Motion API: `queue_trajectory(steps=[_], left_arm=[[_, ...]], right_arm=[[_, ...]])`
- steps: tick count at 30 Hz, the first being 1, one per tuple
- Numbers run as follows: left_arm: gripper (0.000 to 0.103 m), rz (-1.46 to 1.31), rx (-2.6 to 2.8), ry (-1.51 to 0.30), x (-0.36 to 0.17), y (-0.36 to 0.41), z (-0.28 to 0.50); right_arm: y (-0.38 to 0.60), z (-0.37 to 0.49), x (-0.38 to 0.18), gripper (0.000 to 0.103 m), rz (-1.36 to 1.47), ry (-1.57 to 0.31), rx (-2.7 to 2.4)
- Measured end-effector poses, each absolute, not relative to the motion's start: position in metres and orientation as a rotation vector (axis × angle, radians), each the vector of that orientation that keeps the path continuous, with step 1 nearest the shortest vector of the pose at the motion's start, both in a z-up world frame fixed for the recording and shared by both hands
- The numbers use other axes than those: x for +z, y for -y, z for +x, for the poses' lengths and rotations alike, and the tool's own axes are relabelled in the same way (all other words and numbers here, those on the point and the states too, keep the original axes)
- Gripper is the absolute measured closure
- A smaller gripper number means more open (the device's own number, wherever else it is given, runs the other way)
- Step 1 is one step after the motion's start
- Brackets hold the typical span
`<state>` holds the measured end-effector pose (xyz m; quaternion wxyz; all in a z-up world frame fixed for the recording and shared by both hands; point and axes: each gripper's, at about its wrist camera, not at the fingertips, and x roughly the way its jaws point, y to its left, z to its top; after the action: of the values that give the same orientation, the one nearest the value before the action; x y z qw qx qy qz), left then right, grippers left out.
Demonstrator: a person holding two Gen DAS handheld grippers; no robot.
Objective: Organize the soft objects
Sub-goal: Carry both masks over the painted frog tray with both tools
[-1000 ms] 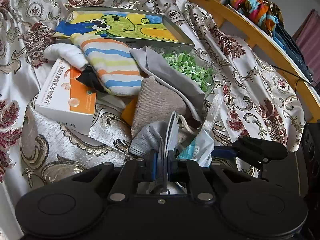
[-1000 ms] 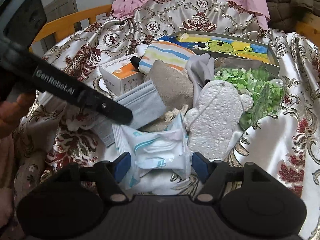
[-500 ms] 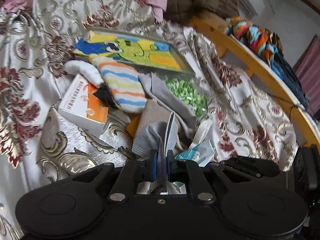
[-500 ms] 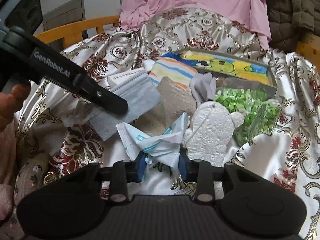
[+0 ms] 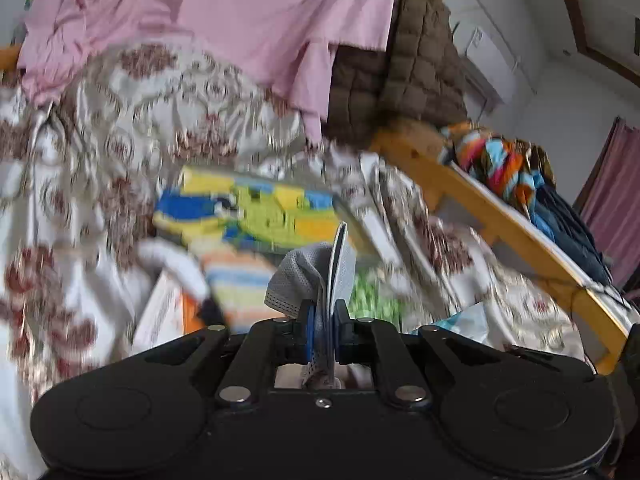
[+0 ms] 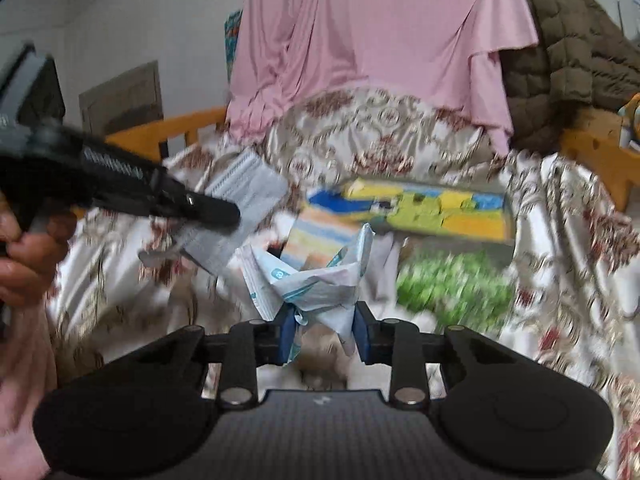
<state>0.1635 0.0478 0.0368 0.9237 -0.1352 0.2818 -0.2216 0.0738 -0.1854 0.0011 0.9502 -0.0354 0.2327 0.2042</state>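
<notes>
Lifted clear of the bed's middle, a grey mask (image 5: 316, 276) is clamped in the left gripper (image 5: 323, 326) and a wrapped packet (image 6: 316, 288) in the right gripper (image 6: 323, 334) — striped sock (image 6: 320, 240), green bits (image 6: 452, 284) and the rest of the pile not yet sorted.

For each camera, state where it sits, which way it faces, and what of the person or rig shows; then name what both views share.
Left wrist: sits on the left gripper, facing along its fingers over the bed toward the pink cloth; shows its own jaws shut on a grey mask.
Right wrist: sits on the right gripper, facing the same bed; its jaws, just closed, pinch a white packet; the person's hand and the left gripper show at left.
Shared: mask, pink cloth, cartoon box, striped sock, patterned bedspread.
</notes>
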Motion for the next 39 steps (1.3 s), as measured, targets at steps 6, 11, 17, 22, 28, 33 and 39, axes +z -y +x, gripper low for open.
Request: queue_trajectory(steps=[6, 11, 17, 22, 28, 33, 39], left_arm=[[0.093, -0.285, -0.486, -0.553, 0.043, -0.033, 0.23], [0.093, -0.284, -0.484, -0.567, 0.031, -0.02, 0.297], [0.093, -0.287, -0.447, -0.61, 0.004, -0.001, 0.371], [0.093, -0.297, -0.404, -0.659, -0.021, 0.013, 0.42], [0.093, -0.193, -0.383, -0.774, -0.044, 0.036, 0.453], [0.09, -0.144, -0.392, -0.81, -0.057, 0.045, 0.46], [0.08, -0.145, -0.364, -0.848, -0.064, 0.049, 0.463]], right_arm=[[0.198, 0.135, 0.028, 0.067, -0.1, -0.45, 0.339], [0.204, 0.204, 0.022, 0.067, -0.129, -0.474, 0.26], [0.218, 0.292, 0.007, 0.067, -0.046, -0.546, 0.227], [0.222, 0.346, -0.015, 0.067, -0.032, -0.635, 0.217], [0.229, 0.388, -0.041, 0.067, -0.014, -0.751, 0.19], [0.231, 0.401, -0.052, 0.061, -0.01, -0.785, 0.176], [0.231, 0.404, -0.056, 0.047, -0.008, -0.786, 0.16]])
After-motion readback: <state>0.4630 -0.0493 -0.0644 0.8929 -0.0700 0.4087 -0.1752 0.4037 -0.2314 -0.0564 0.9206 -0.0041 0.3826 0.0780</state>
